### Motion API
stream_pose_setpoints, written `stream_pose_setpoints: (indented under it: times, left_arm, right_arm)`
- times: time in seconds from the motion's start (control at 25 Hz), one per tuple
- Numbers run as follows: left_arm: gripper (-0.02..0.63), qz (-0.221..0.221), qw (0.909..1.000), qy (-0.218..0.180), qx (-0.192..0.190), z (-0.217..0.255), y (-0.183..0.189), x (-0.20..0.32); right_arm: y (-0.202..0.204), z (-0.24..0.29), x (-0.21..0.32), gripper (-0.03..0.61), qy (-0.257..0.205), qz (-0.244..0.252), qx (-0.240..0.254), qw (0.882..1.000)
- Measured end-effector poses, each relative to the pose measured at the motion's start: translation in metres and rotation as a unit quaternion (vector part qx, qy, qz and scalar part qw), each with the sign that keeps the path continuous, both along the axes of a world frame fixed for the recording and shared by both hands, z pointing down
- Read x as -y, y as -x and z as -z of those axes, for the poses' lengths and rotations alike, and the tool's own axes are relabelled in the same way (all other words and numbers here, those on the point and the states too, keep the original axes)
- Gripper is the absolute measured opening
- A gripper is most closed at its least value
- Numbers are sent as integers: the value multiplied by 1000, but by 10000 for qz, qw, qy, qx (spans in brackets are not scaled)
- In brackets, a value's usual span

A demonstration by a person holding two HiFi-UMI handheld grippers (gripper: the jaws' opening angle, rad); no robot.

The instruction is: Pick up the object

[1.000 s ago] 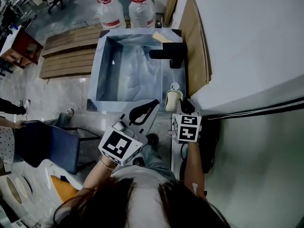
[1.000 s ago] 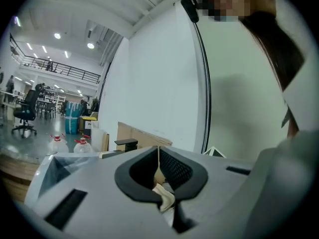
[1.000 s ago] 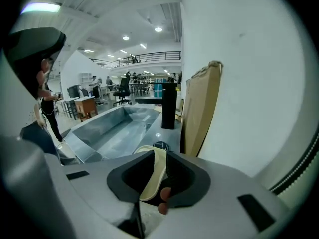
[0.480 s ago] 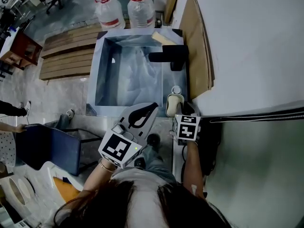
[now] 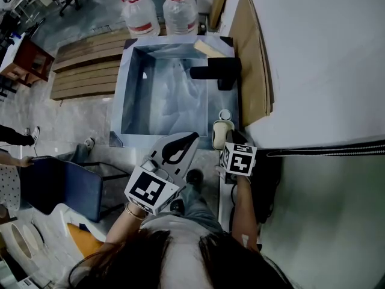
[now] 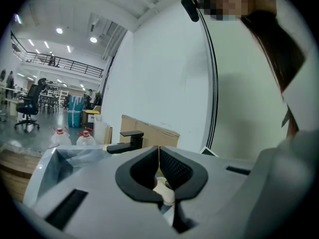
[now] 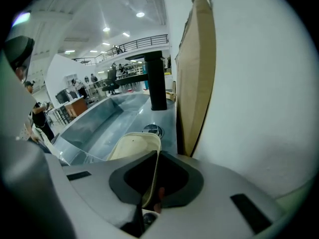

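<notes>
A cream oval container (image 5: 220, 132) sits on the steel ledge at the sink's right side, below a small round cap (image 5: 224, 114). My right gripper (image 5: 229, 139) is shut on the container's near rim; in the right gripper view the cream wall (image 7: 133, 147) runs between the black pads, where that gripper (image 7: 155, 157) pinches it. My left gripper (image 5: 194, 136) hovers over the sink's near edge, left of the container, its jaws shut with nothing held. In the left gripper view its tips (image 6: 159, 149) meet.
The steel sink (image 5: 118, 104) fills the middle, with a black faucet (image 5: 216, 73) at its right rim. Cardboard sheets (image 5: 249, 53) lean on the white wall to the right. Two water bottles (image 5: 159, 14) and wooden planks (image 5: 84, 65) lie beyond. A blue chair (image 5: 57, 185) stands lower left.
Hardly anything. The right gripper has stayed shut on the container's rim and its marker cube has tilted slightly; the left gripper has held its place.
</notes>
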State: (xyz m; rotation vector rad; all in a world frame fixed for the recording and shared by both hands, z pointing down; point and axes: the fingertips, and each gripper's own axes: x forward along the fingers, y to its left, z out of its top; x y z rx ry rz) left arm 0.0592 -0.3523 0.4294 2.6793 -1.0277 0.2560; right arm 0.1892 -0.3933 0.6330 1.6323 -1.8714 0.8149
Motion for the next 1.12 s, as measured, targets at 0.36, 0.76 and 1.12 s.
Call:
stream_pose_setpoints:
  times: [0.36, 0.76, 1.12]
  left_arm:
    - [9, 36, 9994, -324, 82, 9, 11, -4]
    - [9, 159, 9996, -242, -22, 14, 26, -22]
    - [9, 135, 9987, -495, -64, 29, 41, -46]
  right_arm:
    - [0, 6, -6, 32, -130, -233, 100, 9996]
    - [5, 25, -21, 34, -291, -420, 354, 9981]
    - [18, 56, -44, 34, -547, -526, 498, 9959]
